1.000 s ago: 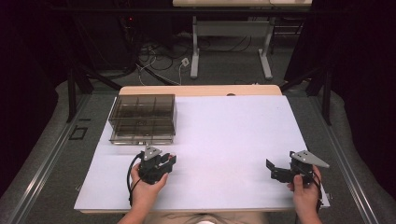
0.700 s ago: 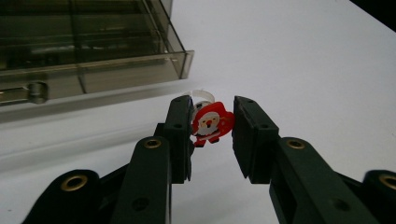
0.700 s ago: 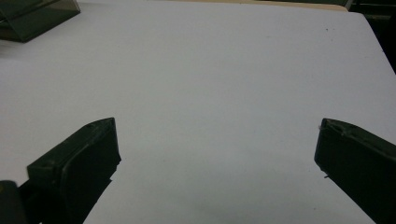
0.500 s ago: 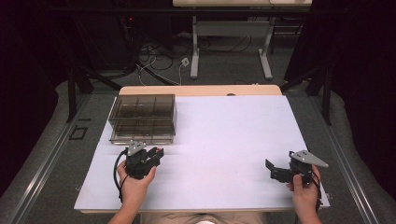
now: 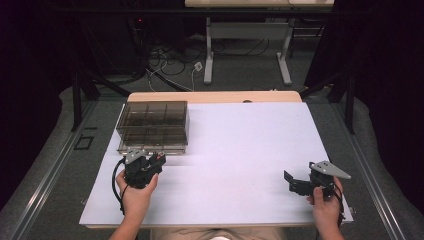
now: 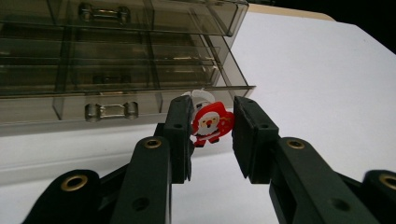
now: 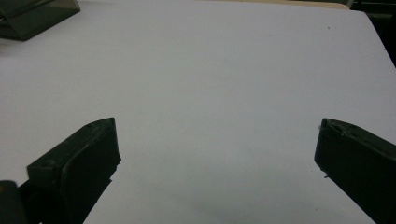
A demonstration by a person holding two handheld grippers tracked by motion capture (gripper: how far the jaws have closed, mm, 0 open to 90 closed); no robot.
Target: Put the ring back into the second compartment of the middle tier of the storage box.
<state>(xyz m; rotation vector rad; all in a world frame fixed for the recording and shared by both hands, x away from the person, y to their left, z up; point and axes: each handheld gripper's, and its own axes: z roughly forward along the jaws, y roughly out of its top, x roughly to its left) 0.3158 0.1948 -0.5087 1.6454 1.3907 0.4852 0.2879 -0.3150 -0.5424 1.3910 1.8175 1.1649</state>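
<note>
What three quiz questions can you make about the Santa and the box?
1. True or false: the Santa sits between the left gripper's jaws.
2. The right gripper is: A open, B shut on the Santa, C inside the box.
3. Fill in: the smoky see-through box stands on the ____ table.

Key: 1 true. 2 A, its jaws stand wide apart over bare table. 3 white.

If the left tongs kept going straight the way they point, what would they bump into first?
Probably the smoky plastic drawer box directly ahead. The left tongs have a little Santa figure between their jaws, so it would likely touch the box's lowest drawer first, though depth is hard to judge.
</note>
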